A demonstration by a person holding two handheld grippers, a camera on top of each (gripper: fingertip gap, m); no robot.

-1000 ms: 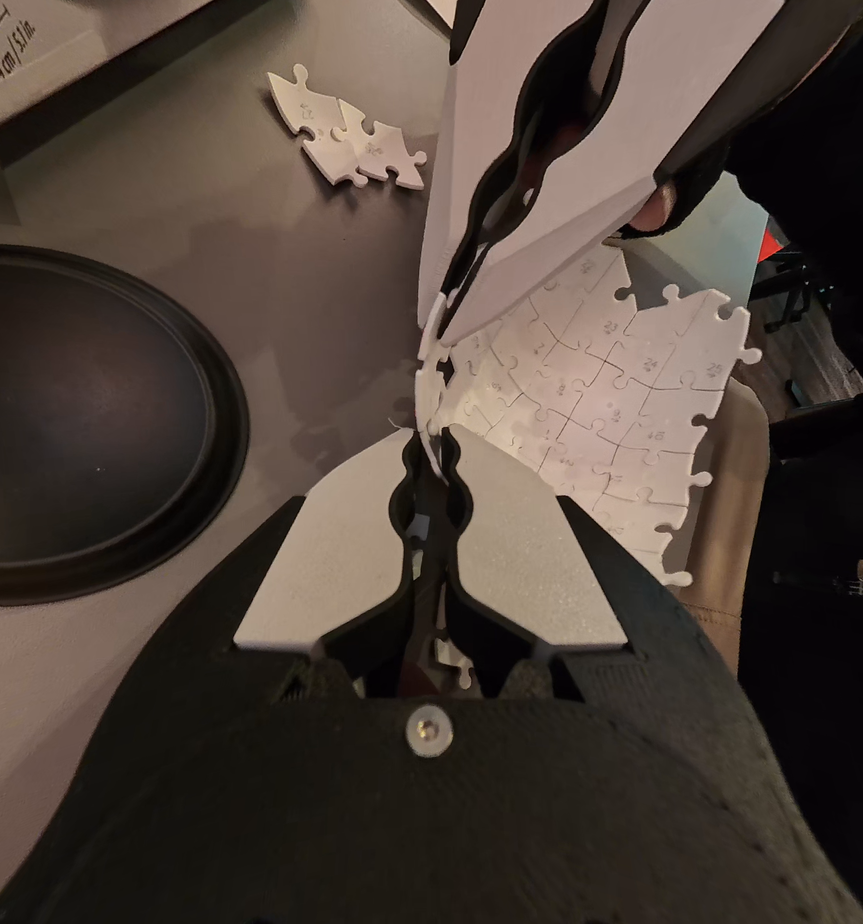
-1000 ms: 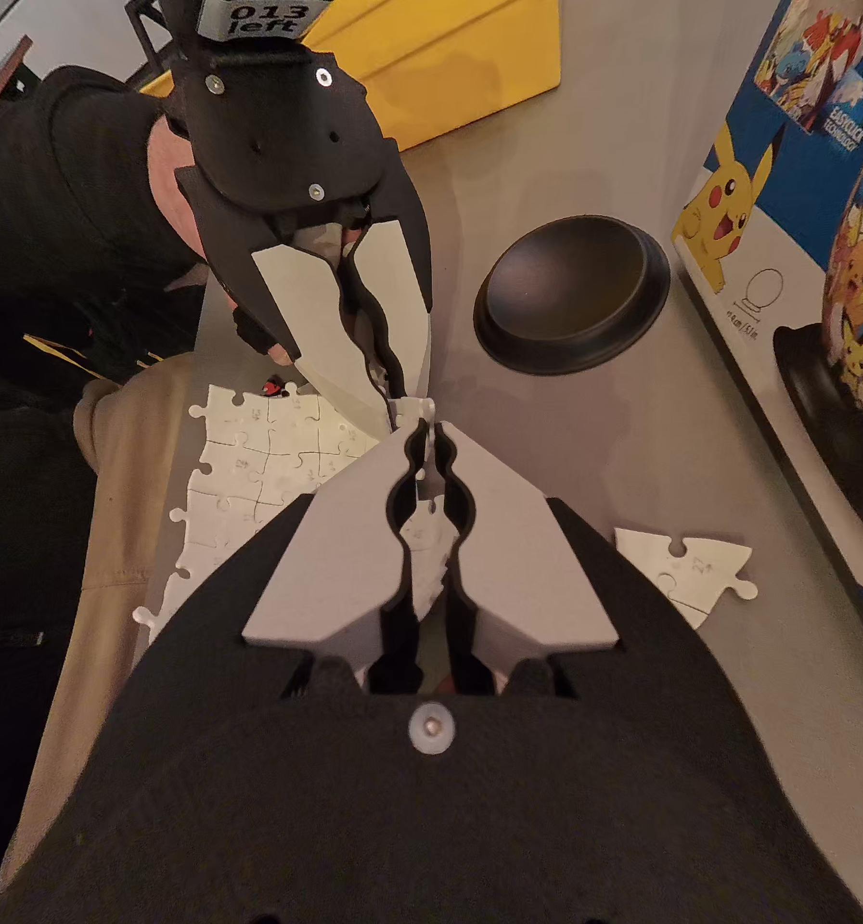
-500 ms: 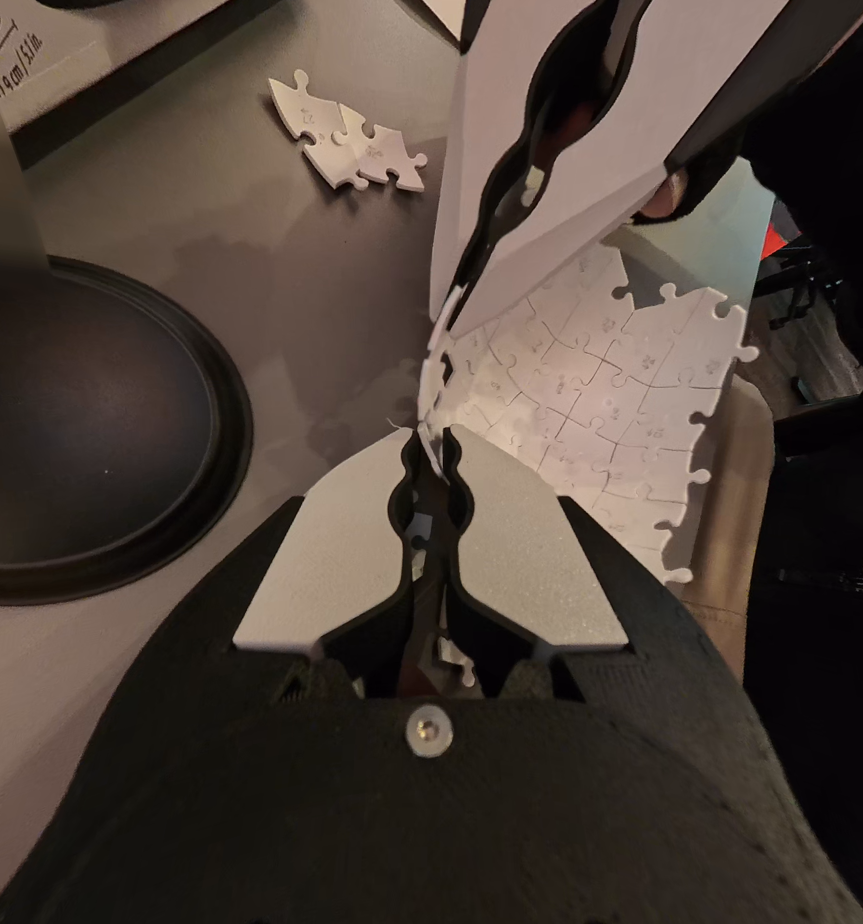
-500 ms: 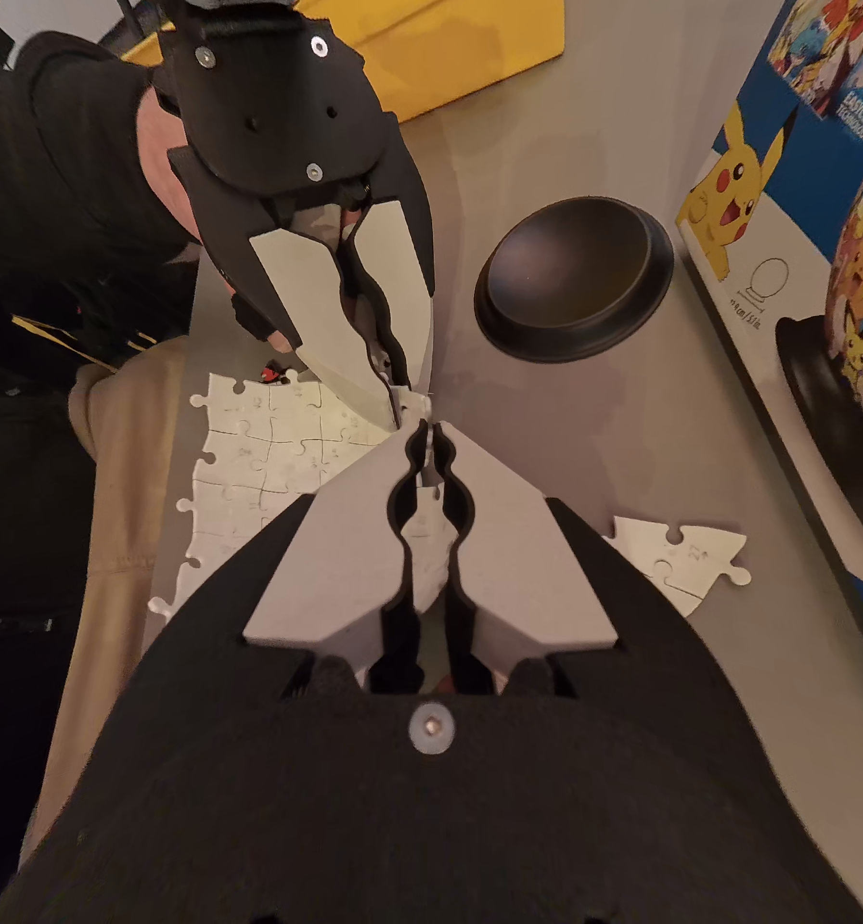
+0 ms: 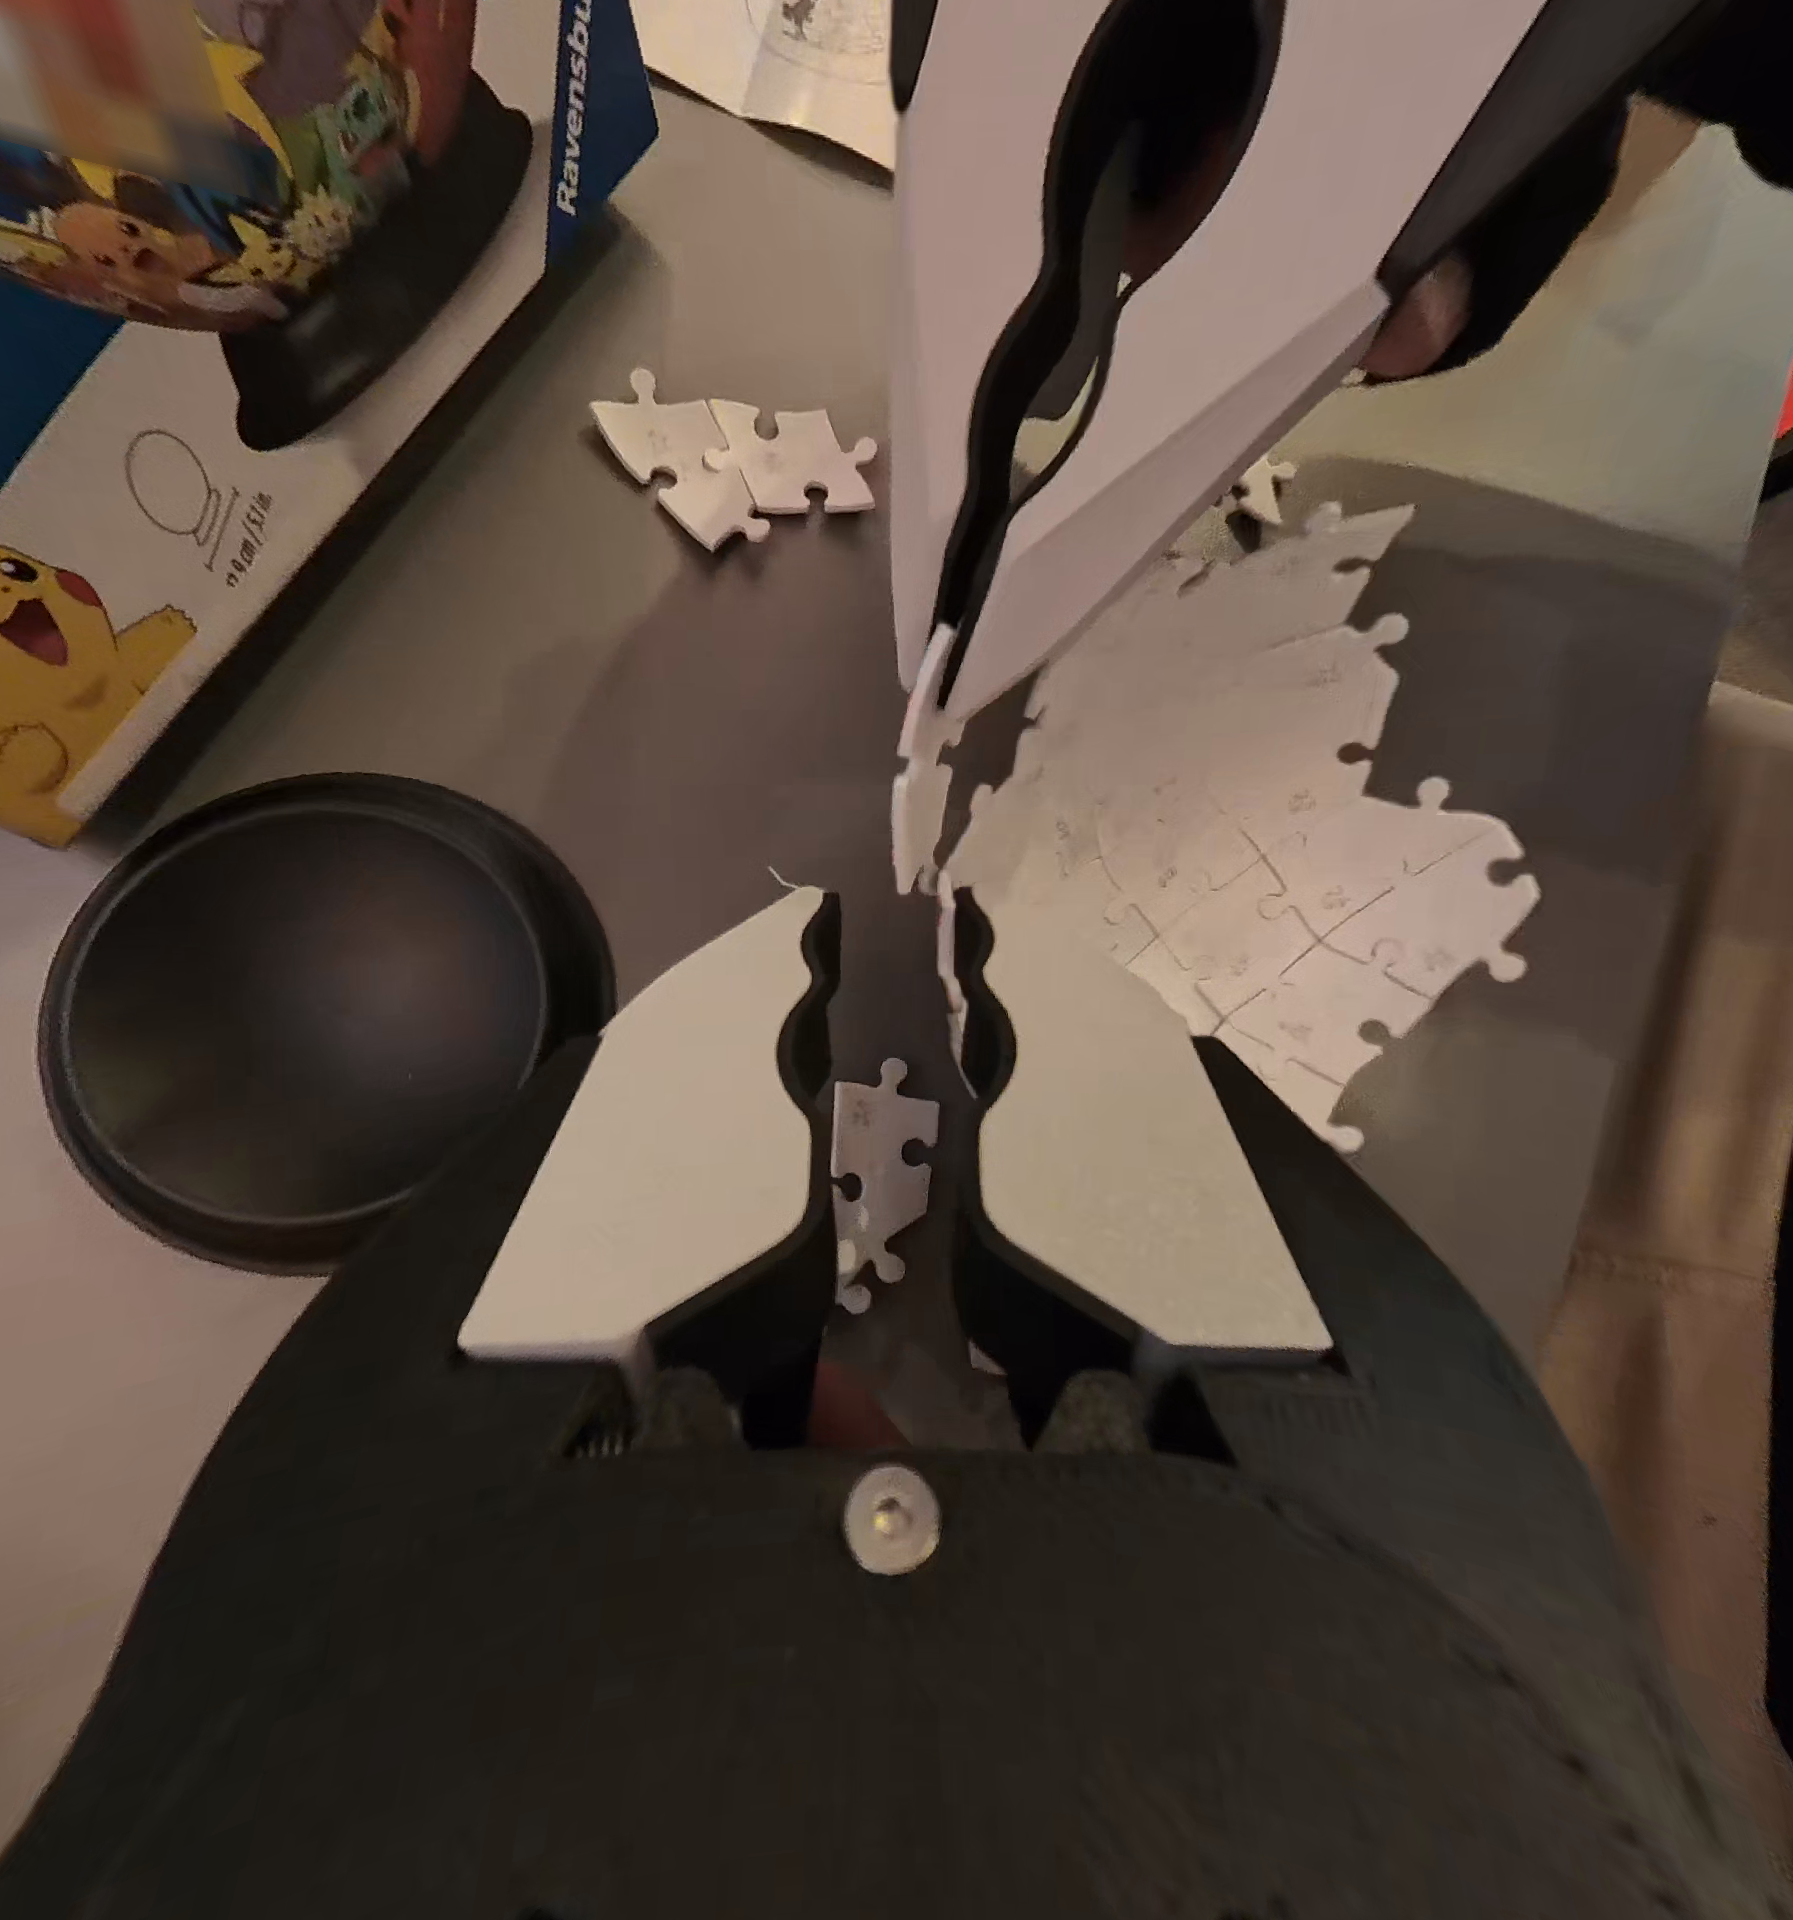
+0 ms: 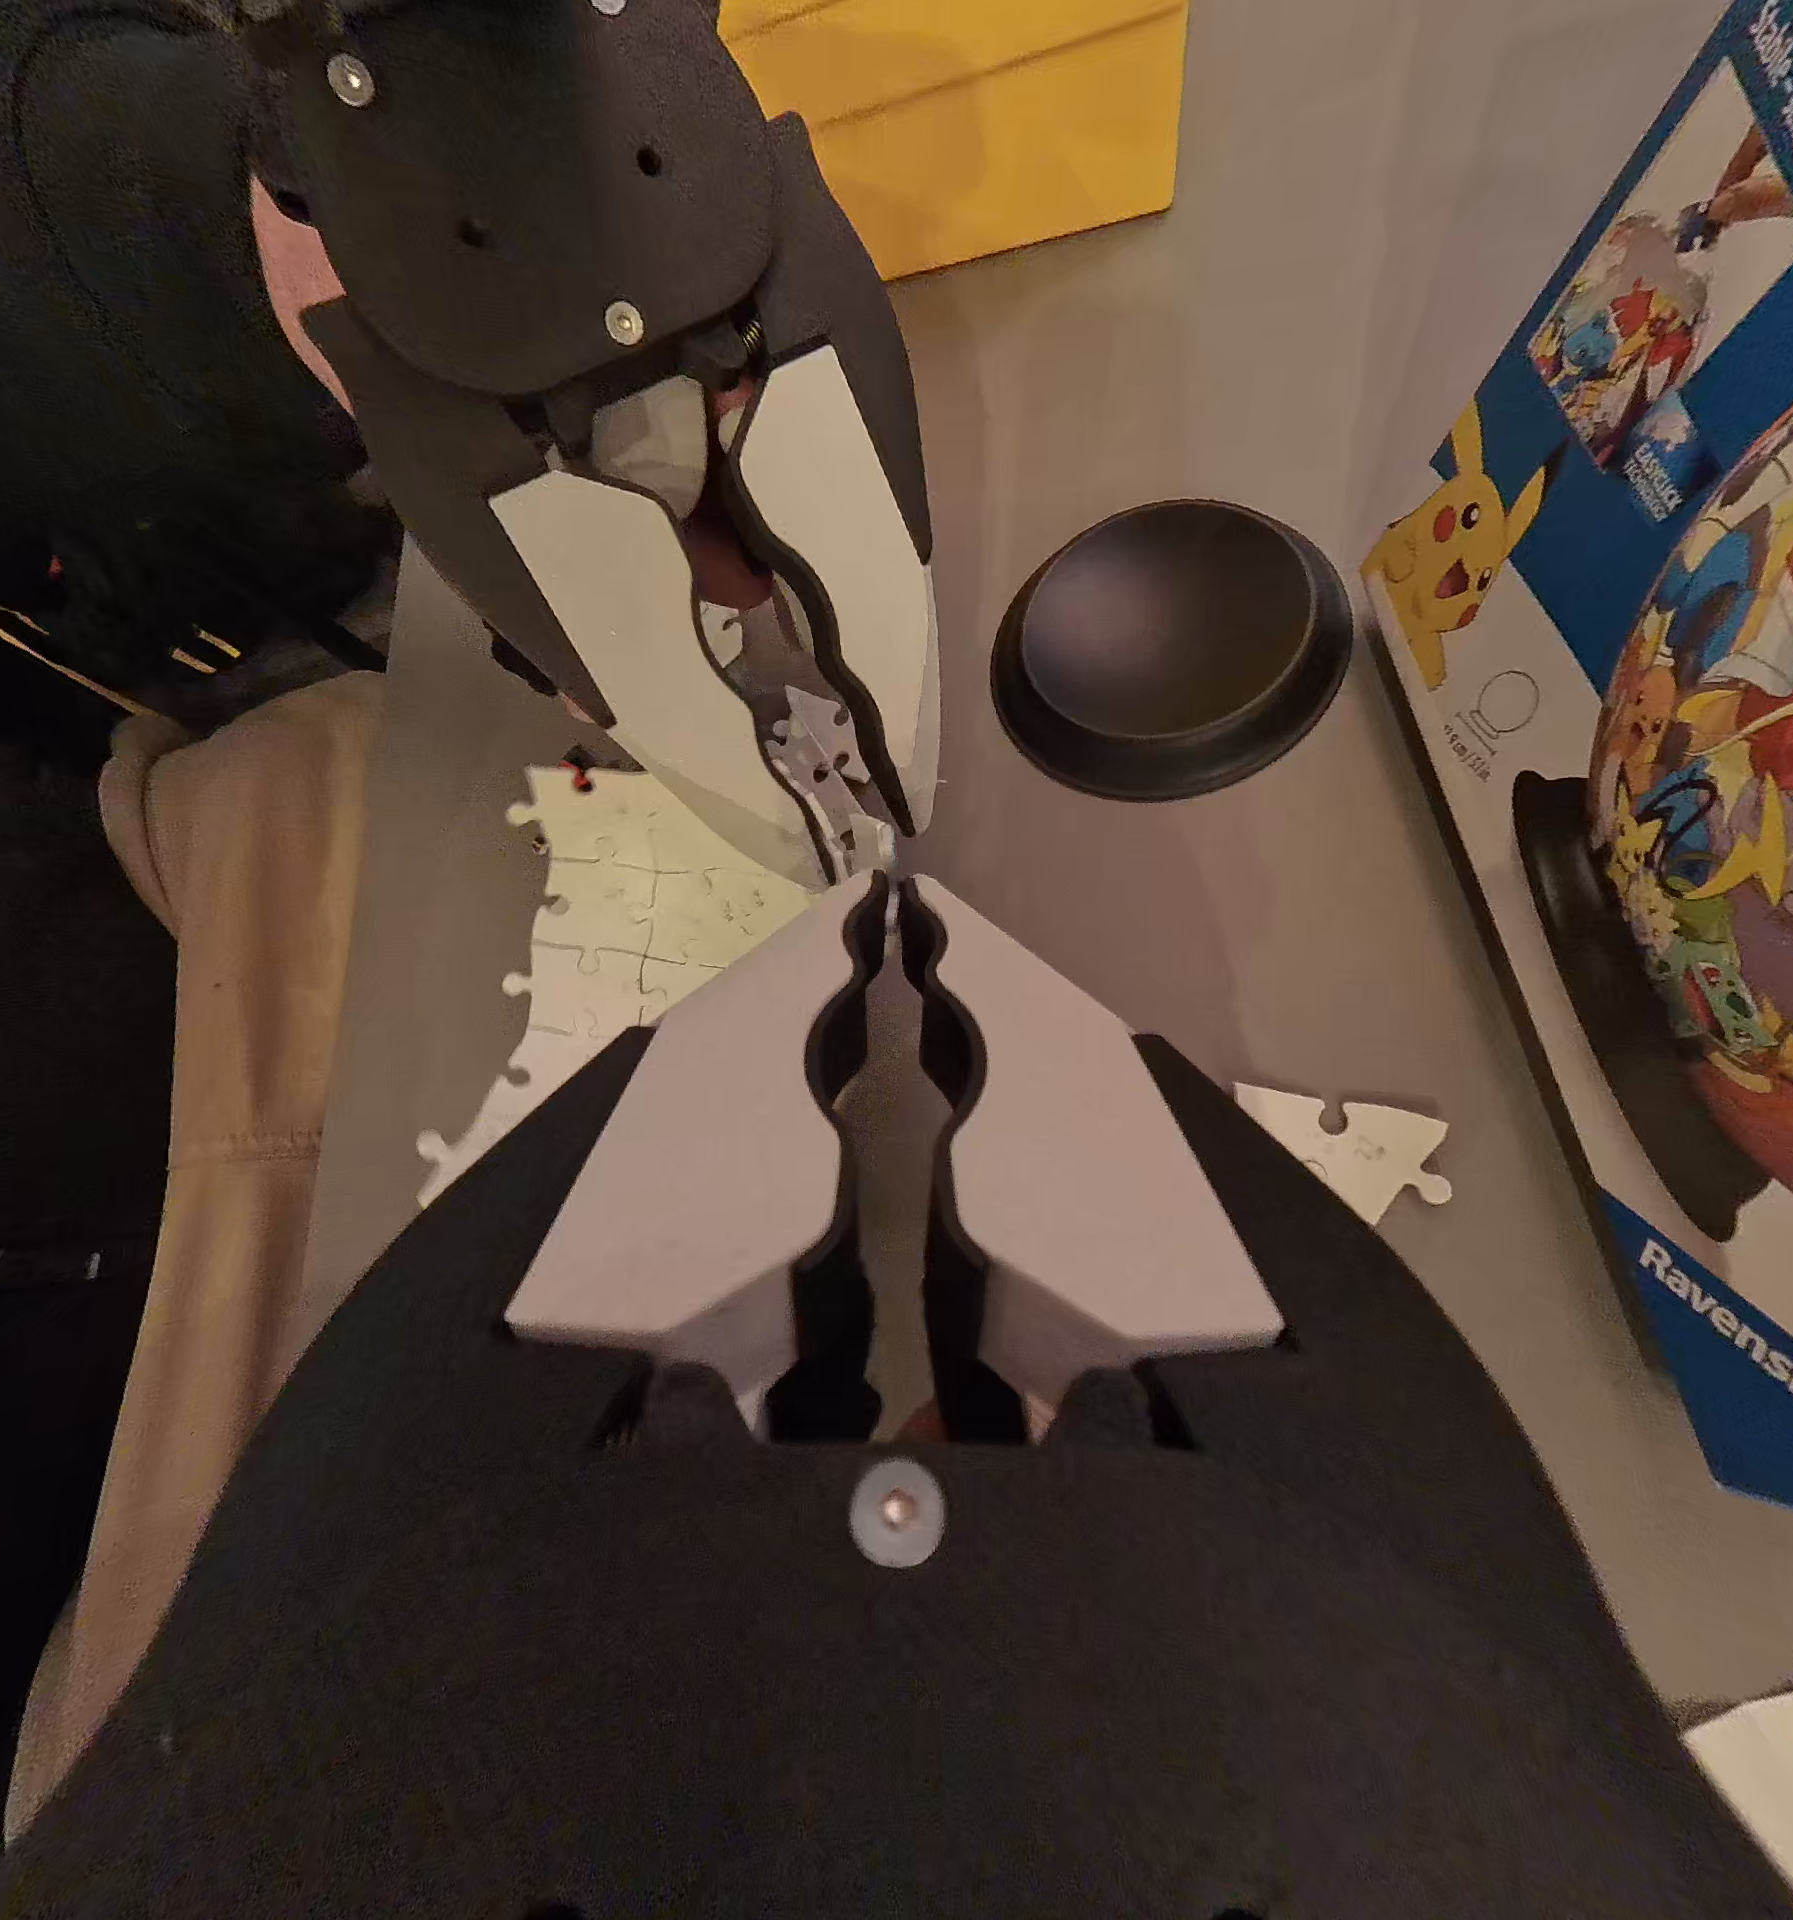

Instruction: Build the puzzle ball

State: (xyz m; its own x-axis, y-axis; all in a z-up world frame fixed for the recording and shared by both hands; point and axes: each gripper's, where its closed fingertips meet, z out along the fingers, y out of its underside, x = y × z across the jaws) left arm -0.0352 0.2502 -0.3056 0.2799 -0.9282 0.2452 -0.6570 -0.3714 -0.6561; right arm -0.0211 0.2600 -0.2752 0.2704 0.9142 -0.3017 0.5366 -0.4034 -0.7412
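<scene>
Two joined pieces (image 5: 736, 457) and one black stand (image 5: 320, 1018) lie on the table.

1. Puzzle box (image 5: 196, 582), lying on the table: white brand lettering runs along its blue side panel (image 5: 572, 125). It is legible but not transcribed.
2. Same box, white face: small size print sits beside a line drawing of a ball on a stand (image 6: 1484, 717).
3. Same box, blue badge (image 6: 1656, 462): short white lettering.
4. Joined puzzle sheet (image 5: 1287, 883): a faint small grey mark on each piece back.
5. Joined pair of pieces (image 5: 736, 457) and single loose piece (image 5: 881, 1153): similar marks, too small to make out.
6. Paper sheet (image 5: 798, 62): printed drawing, any writing unreadable.
</scene>
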